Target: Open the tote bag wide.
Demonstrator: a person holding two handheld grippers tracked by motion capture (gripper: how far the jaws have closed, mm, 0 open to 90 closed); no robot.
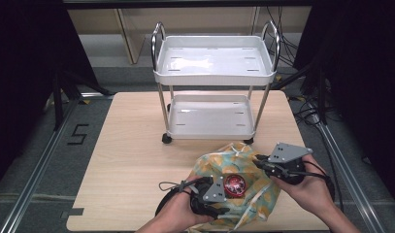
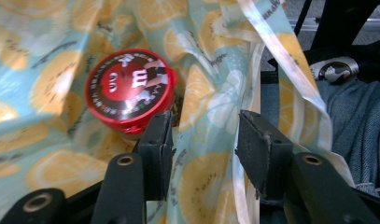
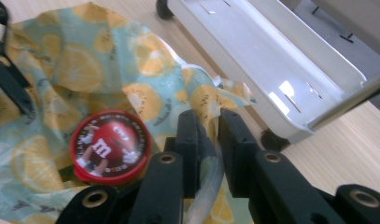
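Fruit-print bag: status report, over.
Right gripper shut on bag edge. Left gripper open, fabric between fingers. Red candy tub sits in bag mouth. Cart stands clear beyond.

Lab: floor rails (image 1: 37,162), cables (image 1: 309,109) (dark curtains).

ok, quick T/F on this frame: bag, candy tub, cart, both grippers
1. The red M&M's tub sits in the open mouth of the lemon-print bag. True.
2. The right gripper has bag fabric between its jaws. True: the jaws stand close together with the bag's edge caught in the narrow gap.
3. The left gripper is clamped on the tub. False: its jaws stand apart over bag fabric, and the tub lies beside one jaw.
4. The white two-shelf cart carries a box on its top shelf. False: both shelves are bare.
5. The bag lies on the floor. False: it rests on the wooden table, in front of the cart.
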